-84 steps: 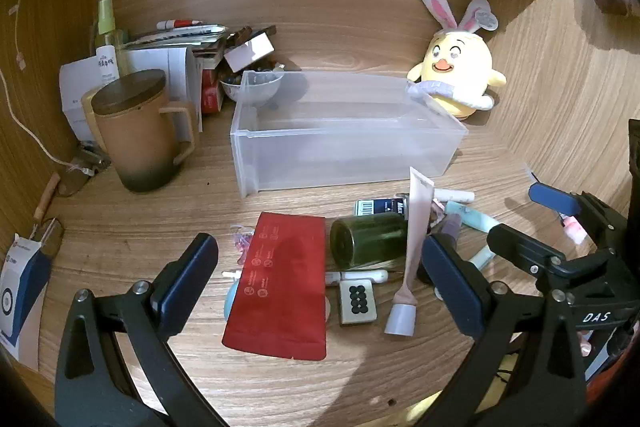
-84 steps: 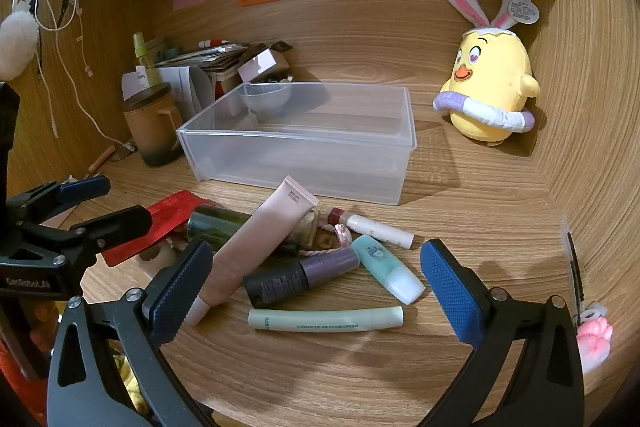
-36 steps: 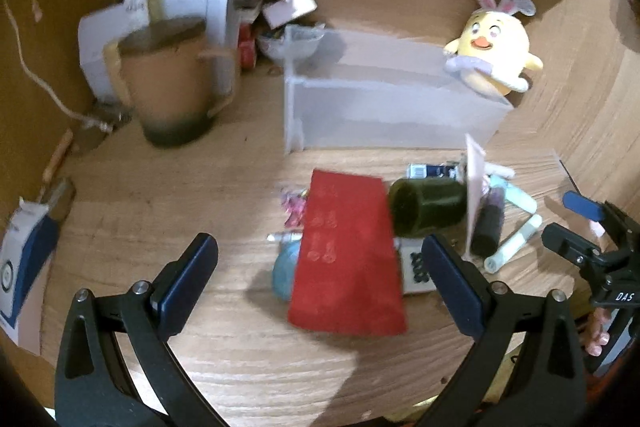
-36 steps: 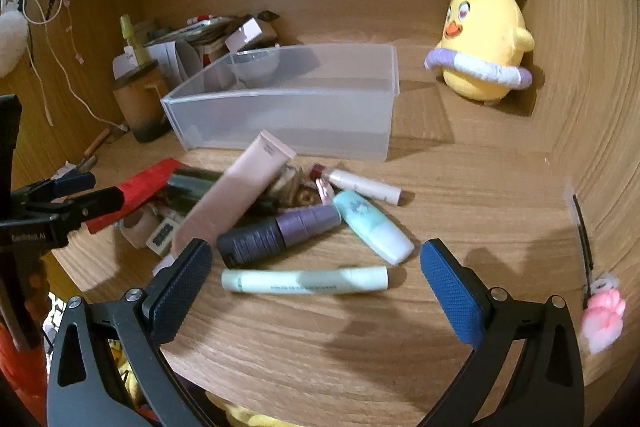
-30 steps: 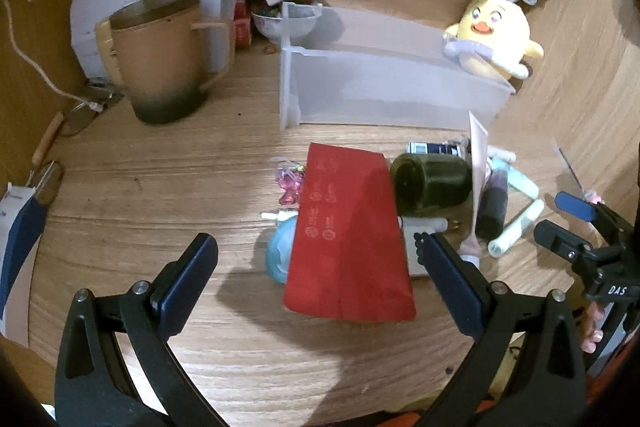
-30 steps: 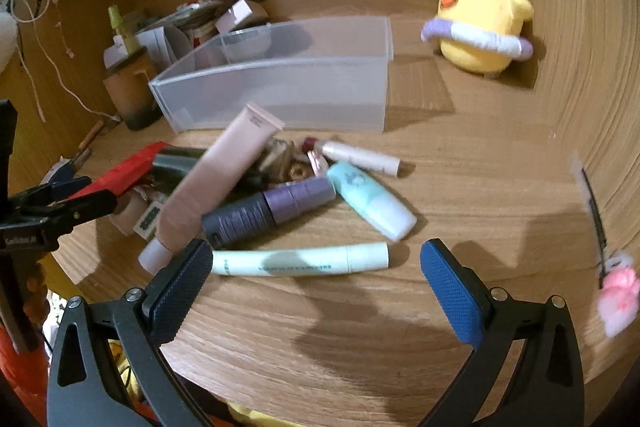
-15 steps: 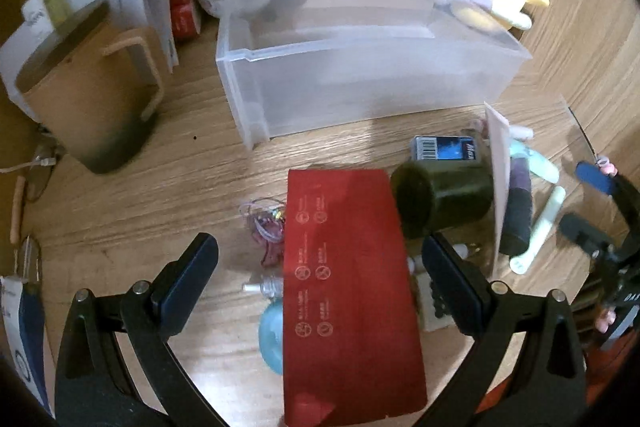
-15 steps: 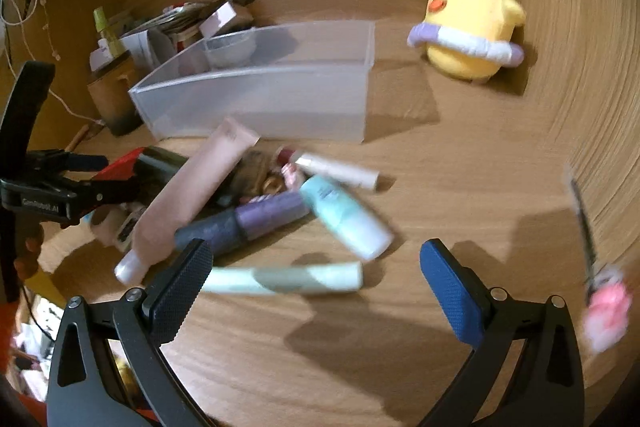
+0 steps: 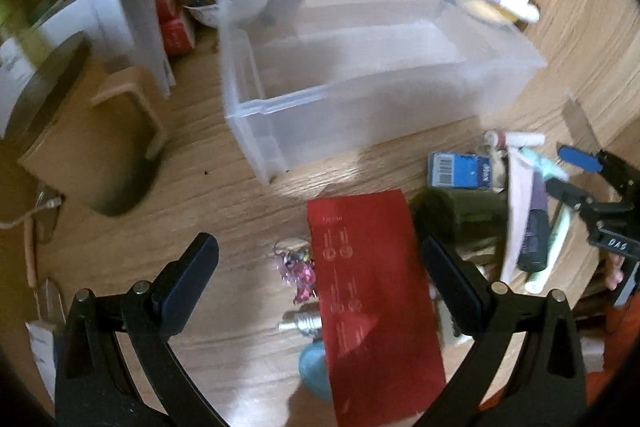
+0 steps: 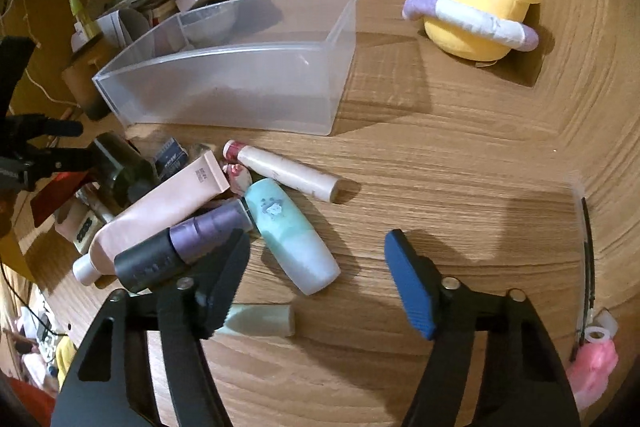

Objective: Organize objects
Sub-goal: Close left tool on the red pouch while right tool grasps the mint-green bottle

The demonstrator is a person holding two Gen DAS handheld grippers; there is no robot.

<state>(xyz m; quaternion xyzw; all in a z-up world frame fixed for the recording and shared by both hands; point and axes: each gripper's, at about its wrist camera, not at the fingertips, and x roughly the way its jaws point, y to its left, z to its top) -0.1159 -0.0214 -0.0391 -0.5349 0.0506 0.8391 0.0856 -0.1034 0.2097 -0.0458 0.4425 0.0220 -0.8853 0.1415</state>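
The right gripper [image 10: 316, 267] has just been closing in. Its jaws are partly open over the mint bottle [image 10: 294, 237], and the pads do not press on it yet. The left gripper [image 9: 320, 283] is wide open over the red packet [image 9: 372, 291] and holds nothing. Beside them lie a pink tube [image 10: 160, 211], a purple bottle [image 10: 180, 251] and a white stick [image 10: 288, 173] in a messy pile. The clear bin [image 10: 240, 83] behind is empty (nothing has gone in). So the tidying has hardly begun, and every piece still waits on the desk [image 10: 460, 163].
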